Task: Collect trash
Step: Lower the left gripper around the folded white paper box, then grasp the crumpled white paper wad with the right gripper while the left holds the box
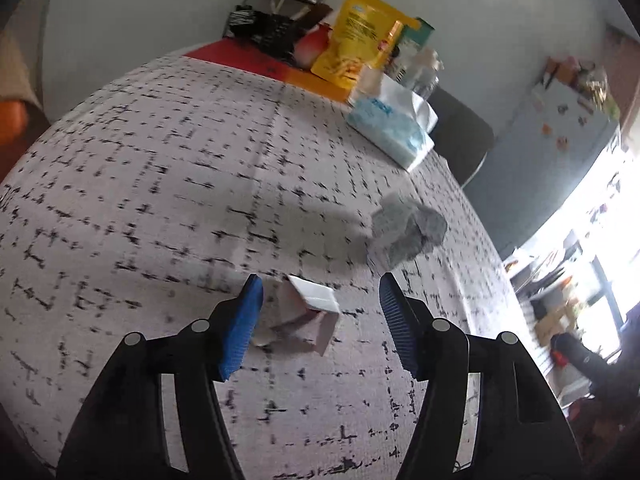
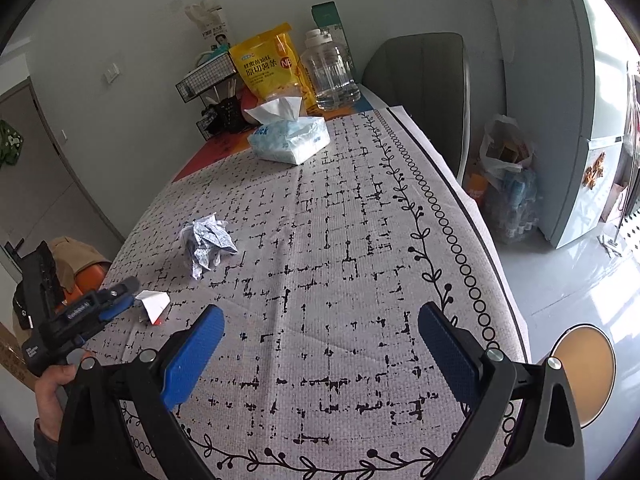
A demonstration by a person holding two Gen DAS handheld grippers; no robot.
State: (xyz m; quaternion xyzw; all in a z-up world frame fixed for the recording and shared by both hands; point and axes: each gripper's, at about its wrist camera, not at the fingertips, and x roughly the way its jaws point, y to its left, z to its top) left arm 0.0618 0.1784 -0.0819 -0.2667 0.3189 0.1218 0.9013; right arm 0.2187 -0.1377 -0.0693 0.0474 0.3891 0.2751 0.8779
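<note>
Between left tongs [image 1: 320,292]: folded scrap [image 1: 314,300], jaws wide, not gripped
Past them: crumpled wad [image 1: 408,228], untouched
Right tongs [image 2: 320,330]: wide, empty
Progress: barely started, I reckon

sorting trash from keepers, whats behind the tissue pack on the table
Behind the tissue pack stand a yellow snack bag and a clear plastic jar, with a black wire rack to their left. The pack hides the bag's base.
</note>
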